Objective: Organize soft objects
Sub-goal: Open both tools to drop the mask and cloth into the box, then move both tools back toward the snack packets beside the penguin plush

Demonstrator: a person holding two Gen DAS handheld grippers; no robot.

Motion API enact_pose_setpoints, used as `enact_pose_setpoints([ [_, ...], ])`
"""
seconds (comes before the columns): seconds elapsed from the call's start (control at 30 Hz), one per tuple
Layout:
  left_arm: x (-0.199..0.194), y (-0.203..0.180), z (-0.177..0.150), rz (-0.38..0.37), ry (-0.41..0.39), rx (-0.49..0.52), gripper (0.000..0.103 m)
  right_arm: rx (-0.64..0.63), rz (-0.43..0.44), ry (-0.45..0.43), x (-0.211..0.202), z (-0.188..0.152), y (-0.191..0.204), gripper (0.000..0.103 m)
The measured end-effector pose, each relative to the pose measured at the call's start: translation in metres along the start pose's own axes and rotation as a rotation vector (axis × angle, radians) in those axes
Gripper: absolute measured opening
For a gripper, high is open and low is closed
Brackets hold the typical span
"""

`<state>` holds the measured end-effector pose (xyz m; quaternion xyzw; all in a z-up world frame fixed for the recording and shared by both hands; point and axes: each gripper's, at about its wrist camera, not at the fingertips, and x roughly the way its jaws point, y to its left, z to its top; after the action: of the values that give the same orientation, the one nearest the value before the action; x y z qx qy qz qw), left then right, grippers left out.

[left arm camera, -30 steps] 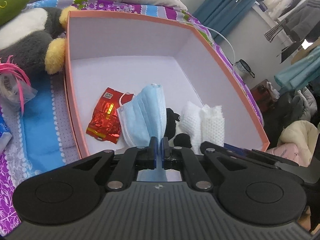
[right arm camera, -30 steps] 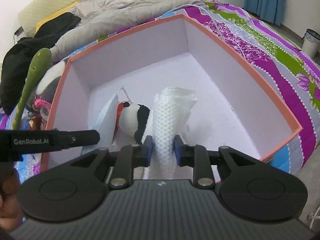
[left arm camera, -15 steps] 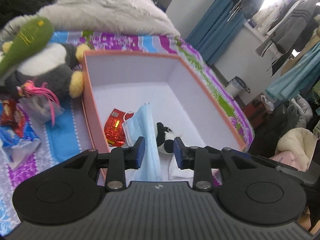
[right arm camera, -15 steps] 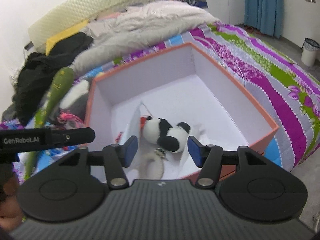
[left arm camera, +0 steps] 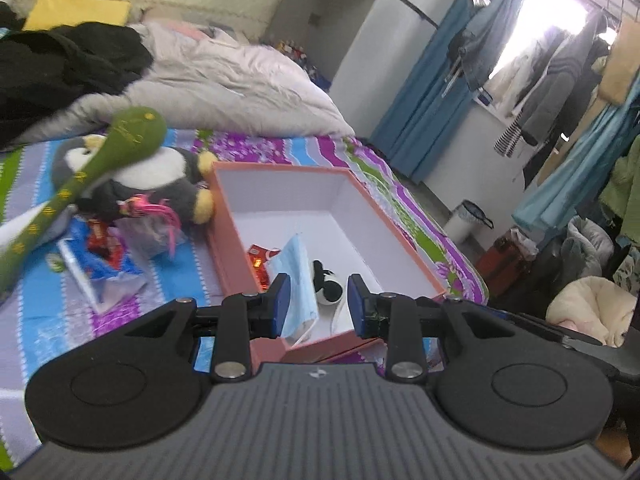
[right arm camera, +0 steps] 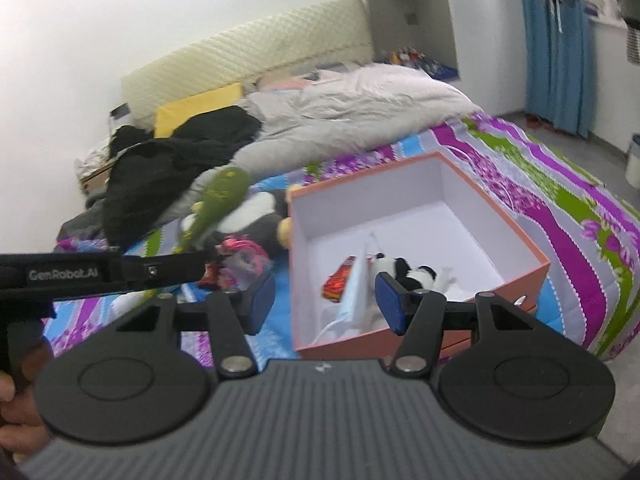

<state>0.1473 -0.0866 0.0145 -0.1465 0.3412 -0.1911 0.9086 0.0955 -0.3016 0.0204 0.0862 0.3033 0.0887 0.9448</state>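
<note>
A: Both grippers hang part-open, empty, above the salmon-pink cardboard box (left arm camera: 400, 236).
B: The long green plush club (left arm camera: 100, 160) lies far-left, slanting; the left gripper (left arm camera: 316, 300) is nearer than the right gripper (right arm camera: 326, 300).

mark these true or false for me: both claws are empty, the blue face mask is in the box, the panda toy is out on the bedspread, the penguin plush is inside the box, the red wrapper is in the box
1. Both claws are empty: true. The left claw and right claw stand open with nothing between the pads.
2. The blue face mask is in the pink box: true.
3. The panda toy lies on the bedspread: false. It sits inside the box, beside the mask.
4. The penguin plush is inside the box: false. It lies on the bedspread outside the box's left wall.
5. The red wrapper is in the box: true.
</note>
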Motion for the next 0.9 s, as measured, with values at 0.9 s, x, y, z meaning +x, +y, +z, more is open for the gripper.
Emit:
enact_pose_setpoints([
  [0.9,-0.123,0.043,-0.096,0.236,-0.048,-0.054,0.042,-0.127,0.197,0.029,-0.038,-0.058,0.079,0.058],
])
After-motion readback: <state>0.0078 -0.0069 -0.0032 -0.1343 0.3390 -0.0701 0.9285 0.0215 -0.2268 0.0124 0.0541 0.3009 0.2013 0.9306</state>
